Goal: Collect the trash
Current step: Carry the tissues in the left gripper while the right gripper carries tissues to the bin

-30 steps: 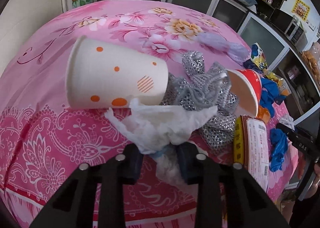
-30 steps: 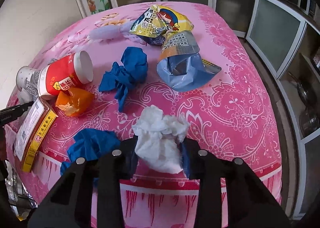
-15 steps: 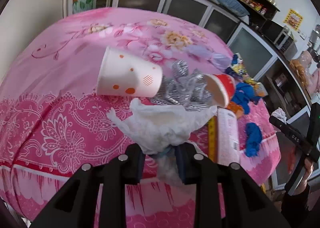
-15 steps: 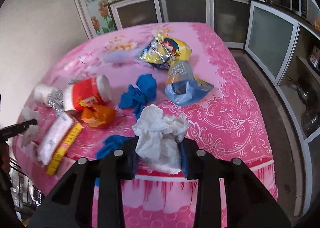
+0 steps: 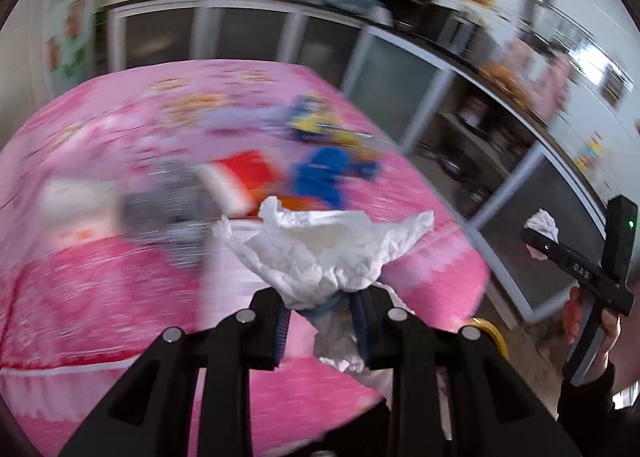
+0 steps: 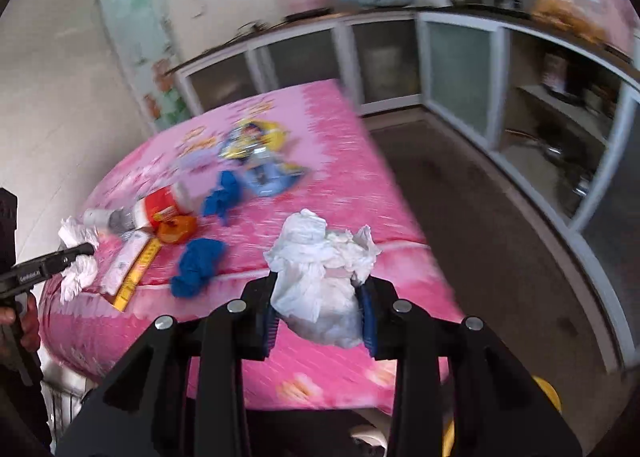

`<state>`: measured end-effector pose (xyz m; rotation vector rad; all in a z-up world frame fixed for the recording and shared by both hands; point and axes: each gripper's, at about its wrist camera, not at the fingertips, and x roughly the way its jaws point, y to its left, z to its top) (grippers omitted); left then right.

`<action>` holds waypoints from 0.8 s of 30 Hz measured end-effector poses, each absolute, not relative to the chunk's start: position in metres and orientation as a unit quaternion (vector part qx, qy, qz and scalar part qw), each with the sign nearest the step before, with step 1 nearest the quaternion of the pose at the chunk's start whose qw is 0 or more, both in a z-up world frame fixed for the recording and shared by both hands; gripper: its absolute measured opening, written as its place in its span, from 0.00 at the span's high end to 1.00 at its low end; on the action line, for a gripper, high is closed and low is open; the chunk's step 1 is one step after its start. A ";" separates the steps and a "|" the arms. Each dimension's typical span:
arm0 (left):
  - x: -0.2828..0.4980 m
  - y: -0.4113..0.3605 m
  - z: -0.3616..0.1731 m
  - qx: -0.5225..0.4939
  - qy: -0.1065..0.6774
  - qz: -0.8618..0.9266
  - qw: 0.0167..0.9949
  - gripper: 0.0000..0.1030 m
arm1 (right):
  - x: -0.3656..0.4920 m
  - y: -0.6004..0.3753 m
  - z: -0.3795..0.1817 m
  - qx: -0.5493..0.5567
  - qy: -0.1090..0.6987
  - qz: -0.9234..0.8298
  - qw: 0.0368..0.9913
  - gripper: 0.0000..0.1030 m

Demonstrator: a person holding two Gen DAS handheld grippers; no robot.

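My left gripper (image 5: pixel 320 315) is shut on a crumpled white tissue (image 5: pixel 328 245), held in the air off the near edge of the pink table (image 5: pixel 120 277). My right gripper (image 6: pixel 318 317) is shut on a second crumpled white tissue (image 6: pixel 320 257), also lifted and held off the table's near edge (image 6: pixel 320 361). Each gripper shows in the other's view: the right one with its tissue (image 5: pixel 542 225) at the far right, the left one with its tissue (image 6: pixel 76 257) at the far left.
On the table lie a red cup (image 6: pixel 164 205), a white dotted cup (image 5: pixel 76 201), silver mesh (image 5: pixel 176 209), blue gloves (image 6: pixel 196 265), an orange wrapper (image 6: pixel 176 229), a flat box (image 6: pixel 128 269) and snack bags (image 6: pixel 256 137). Glass-door cabinets (image 6: pixel 460 85) line the walls. A yellow rim (image 5: pixel 492 333) shows below the table.
Both grippers have pulled back and up from the table with their tissues still held. The table trash now looks smaller and farther off. The left view is motion-blurred.
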<state>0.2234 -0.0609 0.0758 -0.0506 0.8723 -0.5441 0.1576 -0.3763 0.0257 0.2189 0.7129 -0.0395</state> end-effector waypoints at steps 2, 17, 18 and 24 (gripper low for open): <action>0.214 -0.098 0.075 -0.006 0.415 -0.304 0.858 0.75 | 0.129 -0.401 0.027 0.117 0.342 -0.052 0.931 0.70; 0.111 -0.366 0.002 0.114 0.429 -0.570 0.692 0.75 | -0.031 -0.527 -0.060 0.235 0.373 -0.229 0.868 0.69; 0.108 -0.378 -0.006 0.122 0.434 -0.574 0.683 0.75 | -0.037 -0.533 -0.067 0.244 0.378 -0.236 0.861 0.69; 0.083 -0.451 -0.061 0.174 0.466 -0.586 0.640 0.75 | -0.062 -0.556 -0.105 0.272 0.403 -0.267 0.832 0.69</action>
